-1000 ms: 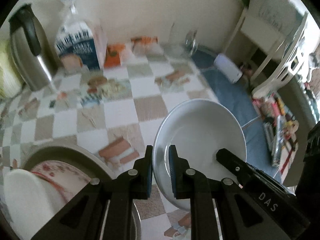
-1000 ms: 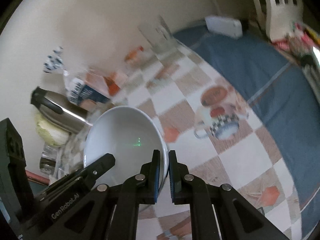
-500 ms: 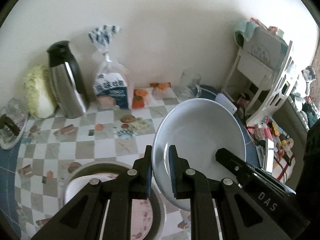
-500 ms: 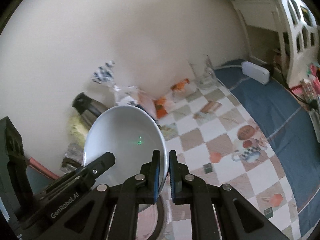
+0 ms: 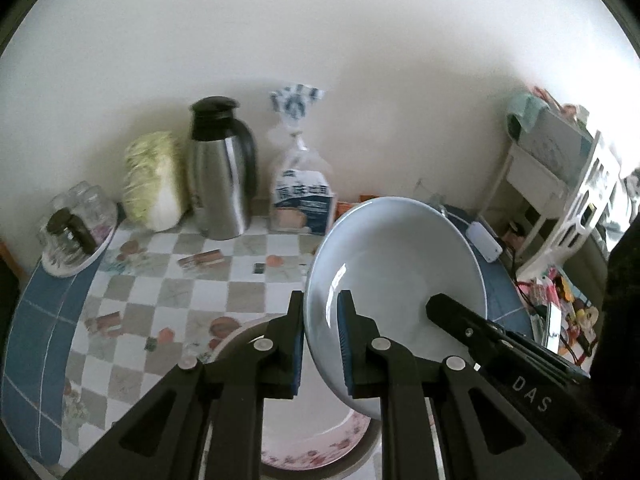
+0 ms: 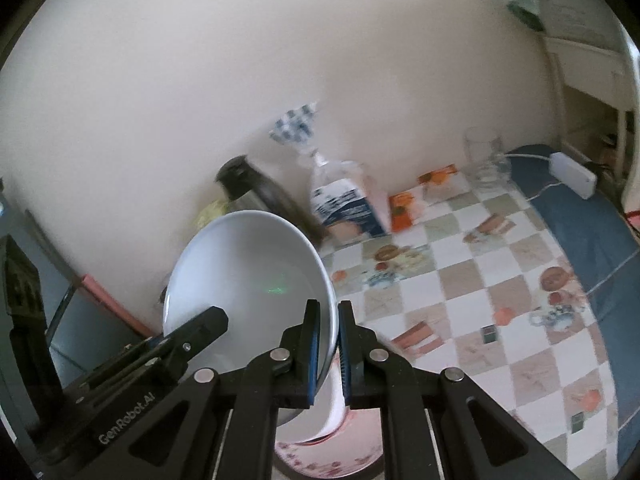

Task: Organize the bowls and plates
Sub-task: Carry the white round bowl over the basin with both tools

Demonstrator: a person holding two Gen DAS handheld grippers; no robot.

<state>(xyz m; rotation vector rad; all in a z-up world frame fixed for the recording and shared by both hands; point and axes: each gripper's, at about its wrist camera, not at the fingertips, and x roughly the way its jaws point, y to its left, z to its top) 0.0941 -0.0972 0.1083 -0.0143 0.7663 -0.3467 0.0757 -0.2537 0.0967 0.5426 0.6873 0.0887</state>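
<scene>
Left wrist view shows my left gripper (image 5: 320, 344) pinching the rim of a smooth, glossy white bowl (image 5: 400, 272) at frame centre, my right gripper (image 6: 328, 346) clamping its opposite edge. Below lies a floral-rimmed plate (image 5: 320, 444); upper left, a steel thermos (image 5: 220, 176) on checkered oilcloth (image 5: 168, 292).

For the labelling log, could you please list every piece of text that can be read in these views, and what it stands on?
"DAS": on the right gripper, seen from the left wrist.
"GenRobot.AI": on the left gripper, seen from the right wrist.
Bread bag: large printed characters, too blurred to read.
</scene>
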